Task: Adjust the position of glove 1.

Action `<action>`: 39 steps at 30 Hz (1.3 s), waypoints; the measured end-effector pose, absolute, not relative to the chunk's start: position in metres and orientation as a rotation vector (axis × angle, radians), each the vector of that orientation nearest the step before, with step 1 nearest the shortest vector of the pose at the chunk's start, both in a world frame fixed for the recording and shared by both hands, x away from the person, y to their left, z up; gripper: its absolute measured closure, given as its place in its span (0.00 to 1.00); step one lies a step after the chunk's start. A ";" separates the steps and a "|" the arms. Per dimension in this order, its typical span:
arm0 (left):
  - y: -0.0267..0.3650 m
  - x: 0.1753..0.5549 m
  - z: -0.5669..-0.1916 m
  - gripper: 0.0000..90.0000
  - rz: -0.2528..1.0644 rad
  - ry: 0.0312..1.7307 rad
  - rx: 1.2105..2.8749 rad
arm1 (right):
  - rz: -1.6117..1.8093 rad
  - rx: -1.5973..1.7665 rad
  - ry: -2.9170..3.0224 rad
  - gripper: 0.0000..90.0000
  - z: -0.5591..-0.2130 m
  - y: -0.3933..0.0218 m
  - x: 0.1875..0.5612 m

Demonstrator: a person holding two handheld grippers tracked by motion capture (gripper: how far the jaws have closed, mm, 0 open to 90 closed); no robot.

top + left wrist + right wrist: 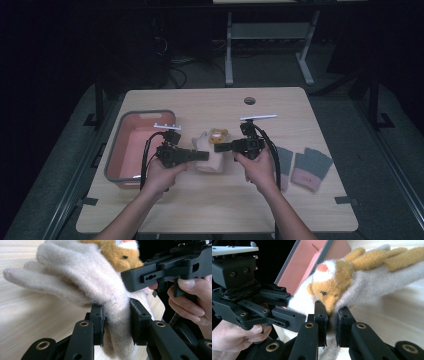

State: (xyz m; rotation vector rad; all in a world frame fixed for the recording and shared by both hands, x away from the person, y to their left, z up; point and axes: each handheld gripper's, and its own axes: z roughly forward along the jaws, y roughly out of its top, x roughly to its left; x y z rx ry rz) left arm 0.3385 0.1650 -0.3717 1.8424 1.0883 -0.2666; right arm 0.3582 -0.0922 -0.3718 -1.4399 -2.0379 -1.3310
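The fluffy cream knitted glove with an orange-and-white plush animal face point(211, 150) hangs between the two tongs, just above the middle of the pale wooden bench point(210, 210), slightly nearer the front edge than the back.

Left tongs point(202, 155): clenched on the cuff end of the glove; in the left gripper view the jaw pads pinch a fold of the cream knit point(116, 315) between them.

Right tongs point(220, 148): clenched on the glove's other side; in the right gripper view the jaws bite the fabric right under the plush face point(329, 293).

Governing relation: the two tongs point at each other along the bench's width, tips close, with the glove bunched between them. Its fingers trail away towards the bench's back edge, so its long axis runs roughly front to back, across the line of the tongs. Neither hand is nearer; both already grip.

The grey-rimmed, salmon-pink plastic basin point(129, 150) sits at the left edge of the bench, just beside the left hand point(162, 175). Judged: if the glove goes there, the move runs leftwards and the left hand leads.

A pair of grey-and-pink fingerless mitts point(305, 167) lies flat near the right edge, untouched.
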 end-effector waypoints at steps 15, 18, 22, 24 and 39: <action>0.185 0.348 -0.346 0.75 -0.250 1.066 1.808 | -1.359 -1.409 -2.053 0.91 -0.344 -0.076 0.370; 0.190 0.349 -0.341 0.75 -0.245 1.066 1.799 | -1.371 -1.393 -2.072 0.91 -0.338 -0.071 0.373; 0.196 0.351 -0.333 0.75 -0.230 1.059 1.808 | -1.383 -1.384 -2.060 0.91 -0.331 -0.065 0.376; 0.200 0.352 -0.330 0.75 -0.215 1.050 1.813 | -1.386 -1.375 -2.058 0.91 -0.329 -0.062 0.377; 0.220 0.354 -0.315 0.75 -0.192 1.060 1.798 | -1.401 -1.333 -2.073 0.91 -0.314 -0.042 0.385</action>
